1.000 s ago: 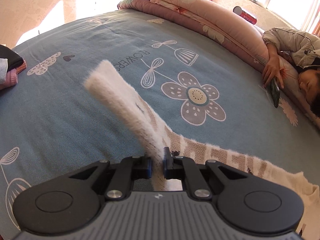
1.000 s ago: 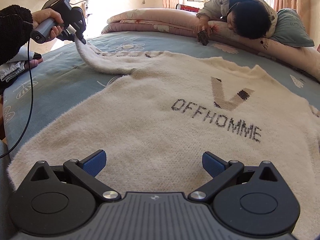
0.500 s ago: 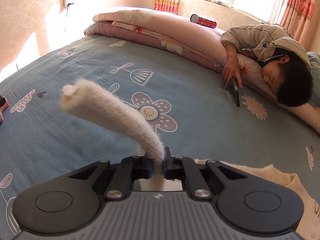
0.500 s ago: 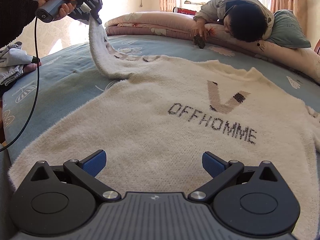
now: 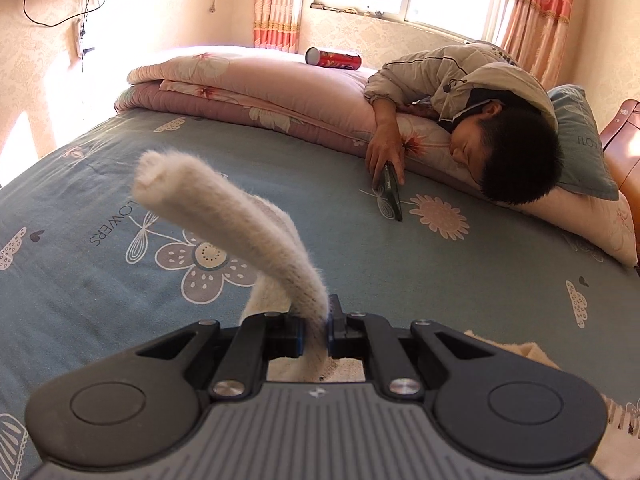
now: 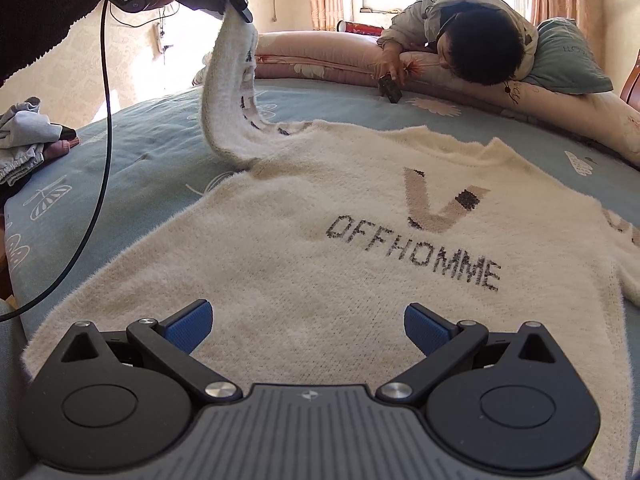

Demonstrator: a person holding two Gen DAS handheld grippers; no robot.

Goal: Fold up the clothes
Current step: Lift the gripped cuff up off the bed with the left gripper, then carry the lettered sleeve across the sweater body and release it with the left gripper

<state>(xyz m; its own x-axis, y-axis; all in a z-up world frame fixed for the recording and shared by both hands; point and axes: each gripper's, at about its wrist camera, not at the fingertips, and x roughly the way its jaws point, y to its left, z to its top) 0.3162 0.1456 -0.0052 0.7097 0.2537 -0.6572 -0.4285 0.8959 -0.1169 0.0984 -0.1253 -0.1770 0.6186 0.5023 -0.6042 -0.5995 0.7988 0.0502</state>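
Observation:
A fluffy cream sweater with dark "OFFHOMME" lettering lies flat on the blue flowered bedsheet. Its left sleeve is lifted high off the bed, pinched near the cuff by my left gripper, held in a hand at the top left of the right wrist view. In the left wrist view the sleeve curls up out of the left gripper, which is shut on it. My right gripper hovers open over the sweater's lower hem, with nothing between its blue pads.
A person lies at the bed's far edge on pink quilts, with a phone in hand. A red can rests on the quilts. A pile of clothes sits at the bed's left edge. A cable hangs from the left gripper.
The left gripper has carried the sleeve up and toward the sweater's body; the sleeve now hangs nearly upright. The right gripper has stayed where it was, open.

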